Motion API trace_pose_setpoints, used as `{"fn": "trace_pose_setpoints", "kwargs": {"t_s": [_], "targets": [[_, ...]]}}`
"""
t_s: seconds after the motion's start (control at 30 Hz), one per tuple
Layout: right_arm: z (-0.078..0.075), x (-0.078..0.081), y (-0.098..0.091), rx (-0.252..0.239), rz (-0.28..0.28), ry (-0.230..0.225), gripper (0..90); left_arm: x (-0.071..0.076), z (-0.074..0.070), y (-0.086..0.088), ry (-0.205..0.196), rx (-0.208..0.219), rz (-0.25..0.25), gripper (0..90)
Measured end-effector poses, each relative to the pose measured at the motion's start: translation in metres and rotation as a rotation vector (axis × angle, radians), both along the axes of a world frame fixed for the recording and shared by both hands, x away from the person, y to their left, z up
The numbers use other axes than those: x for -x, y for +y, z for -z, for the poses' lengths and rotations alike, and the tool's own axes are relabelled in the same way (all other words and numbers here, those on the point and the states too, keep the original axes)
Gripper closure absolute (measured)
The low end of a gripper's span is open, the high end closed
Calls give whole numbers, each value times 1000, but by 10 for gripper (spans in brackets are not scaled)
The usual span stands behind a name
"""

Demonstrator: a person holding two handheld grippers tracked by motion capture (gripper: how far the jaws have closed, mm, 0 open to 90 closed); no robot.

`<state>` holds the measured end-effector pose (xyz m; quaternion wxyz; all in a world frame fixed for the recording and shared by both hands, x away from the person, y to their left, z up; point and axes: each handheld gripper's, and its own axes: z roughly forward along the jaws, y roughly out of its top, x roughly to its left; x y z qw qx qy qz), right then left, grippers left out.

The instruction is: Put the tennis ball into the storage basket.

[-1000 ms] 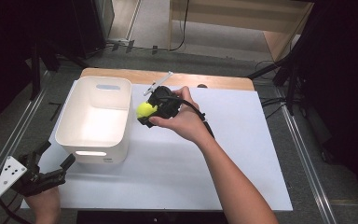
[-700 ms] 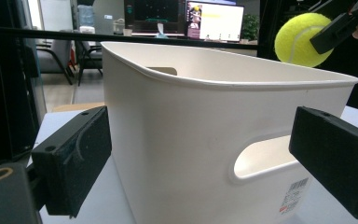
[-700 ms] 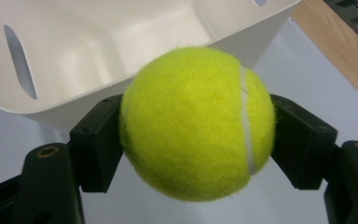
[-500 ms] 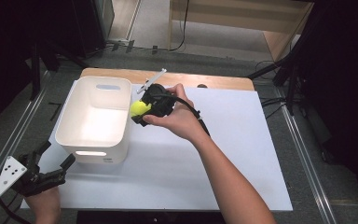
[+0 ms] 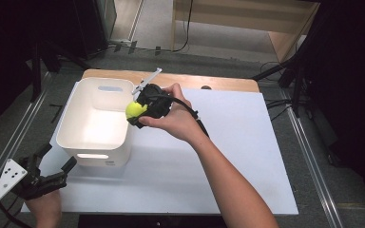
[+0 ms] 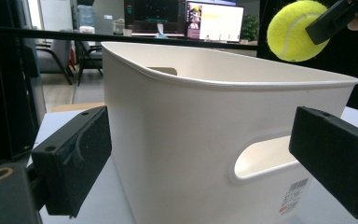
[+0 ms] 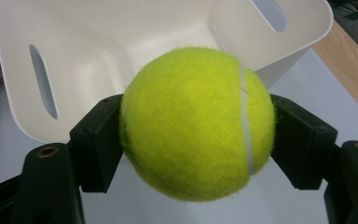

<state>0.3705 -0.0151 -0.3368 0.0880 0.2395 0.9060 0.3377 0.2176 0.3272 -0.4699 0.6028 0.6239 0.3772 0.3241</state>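
Ball [image 5: 133,109] clamped in right gripper [image 5: 140,111] has moved left, now over bin [image 5: 93,153] rim; drop probably next, though exact overlap is unclear. Left gripper [image 5: 52,173] idle near bin, jaws wide.

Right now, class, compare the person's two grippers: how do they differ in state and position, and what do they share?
The right gripper is shut on the tennis ball; the left gripper is open and holds nothing. The right gripper is raised at the rim of the white bin; the left gripper sits low near the table's front corner, facing the bin's handle side. Both have black jaws and are held by hand.
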Motion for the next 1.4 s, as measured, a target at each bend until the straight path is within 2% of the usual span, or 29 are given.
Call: {"fn": "trace_pose_setpoints", "kwargs": {"t_s": [0.83,1.4], "targets": [[-5,3,26,0,-51,-4,241,0,0,0,-3,6,2,58],[-3,6,41,0,-79,-3,241,0,0,0,-4,6,4,58]]}}
